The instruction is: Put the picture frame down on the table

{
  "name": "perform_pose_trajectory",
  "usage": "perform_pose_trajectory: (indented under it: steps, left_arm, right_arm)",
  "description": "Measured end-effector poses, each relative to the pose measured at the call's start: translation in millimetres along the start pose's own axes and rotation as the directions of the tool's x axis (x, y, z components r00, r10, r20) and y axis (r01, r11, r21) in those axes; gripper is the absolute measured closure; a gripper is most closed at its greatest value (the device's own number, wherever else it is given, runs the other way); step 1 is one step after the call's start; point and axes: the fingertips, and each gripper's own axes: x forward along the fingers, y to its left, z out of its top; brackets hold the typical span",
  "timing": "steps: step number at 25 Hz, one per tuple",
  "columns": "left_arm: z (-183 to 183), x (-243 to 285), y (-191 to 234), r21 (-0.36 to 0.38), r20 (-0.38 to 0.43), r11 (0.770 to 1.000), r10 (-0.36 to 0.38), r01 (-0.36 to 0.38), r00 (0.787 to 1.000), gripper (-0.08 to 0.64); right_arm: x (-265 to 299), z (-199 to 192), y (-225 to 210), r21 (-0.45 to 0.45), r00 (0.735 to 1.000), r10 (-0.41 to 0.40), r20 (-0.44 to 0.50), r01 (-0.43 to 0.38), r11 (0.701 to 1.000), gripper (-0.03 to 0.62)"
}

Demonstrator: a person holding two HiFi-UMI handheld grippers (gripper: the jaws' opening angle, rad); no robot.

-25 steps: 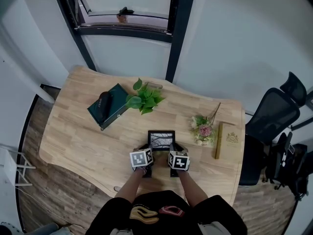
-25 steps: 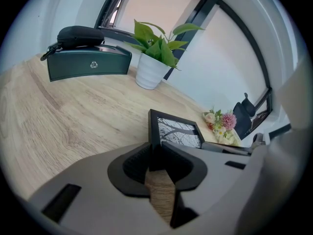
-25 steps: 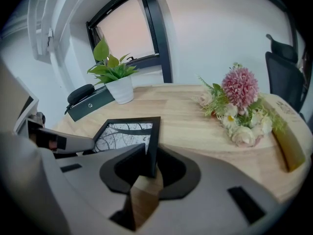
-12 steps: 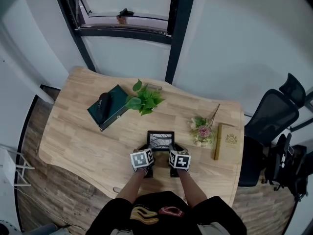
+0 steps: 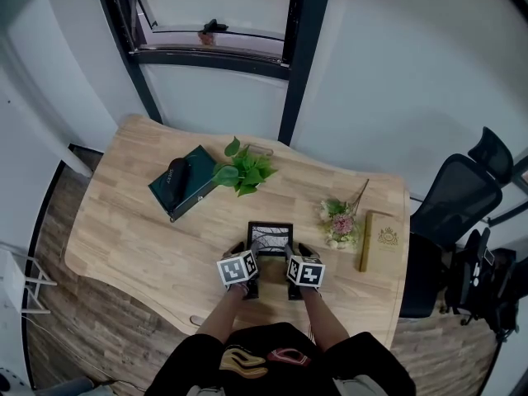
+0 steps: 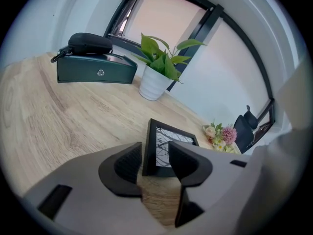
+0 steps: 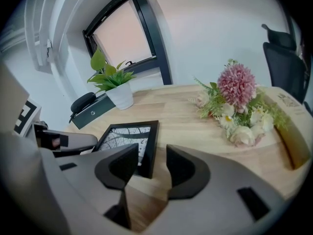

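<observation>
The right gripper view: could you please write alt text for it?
The right gripper, its jaws just opened, straddles the right edge of a black picture frame lying flat on the wooden table, pads clear of it. Flowers lie to the right, a potted plant behind.

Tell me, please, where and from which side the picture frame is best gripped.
Probably the thin side rails, approached from the near edge and angled down: the picture frame lies flat on the table, so only its rim offers purchase.

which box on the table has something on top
The dark green box at the left, with a black pouch on it; the tan box by the flowers is bare.
</observation>
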Motion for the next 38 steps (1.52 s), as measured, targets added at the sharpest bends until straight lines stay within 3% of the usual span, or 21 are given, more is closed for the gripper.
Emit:
perform_pose_trajectory:
  steps: [3, 8, 17, 27, 30, 33, 38]
  left_arm:
    - [4.9, -7.3, -2.1, -0.002, 0.025, 1.000, -0.014, 0.014, 1.000, 0.377]
    - [8.7, -21.0, -16.6, 0.008, 0.048, 0.994, -0.105, 0.105, 0.993, 0.377]
    - [22.7, -66.7, -38.7, 0.155, 0.171, 0.979, -0.159, 0.133, 0.972, 0.387]
    - [14.8, -121.2, -52.4, 0.212, 0.269, 0.966, -0.201, 0.145, 0.942, 0.410]
    - [7.6, -138.1, -60.2, 0.261, 0.279, 0.954, -0.223, 0.149, 0.934, 0.411]
    - [-11.3, -147.3, -65.6, 0.327, 0.247, 0.934, -0.228, 0.140, 0.942, 0.413]
    - [-38.5, -163.1, -94.1, 0.329, 0.256, 0.926, -0.275, 0.184, 0.927, 0.414]
  right_arm:
    - [-8.5, 4.8, -0.2, 0.004, 1.000, 0.015, 0.023, -0.015, 1.000, 0.416]
    - [-26.4, 12.5, 7.0, -0.030, 0.997, 0.038, 0.068, -0.036, 0.999, 0.417]
    - [-65.6, 17.0, 16.1, -0.053, 0.988, 0.046, 0.145, -0.039, 0.998, 0.420]
    - [-121.5, 13.9, 10.5, -0.069, 0.972, 0.037, 0.232, -0.022, 0.997, 0.441]
    - [-138.1, 13.9, 3.4, -0.086, 0.966, 0.037, 0.254, -0.016, 0.996, 0.456]
    - [-153.2, 5.8, 10.5, -0.107, 0.962, 0.063, 0.264, -0.036, 0.994, 0.463]
    - [-183.5, -17.5, 19.4, -0.213, 0.960, 0.124, 0.250, -0.070, 0.975, 0.474]
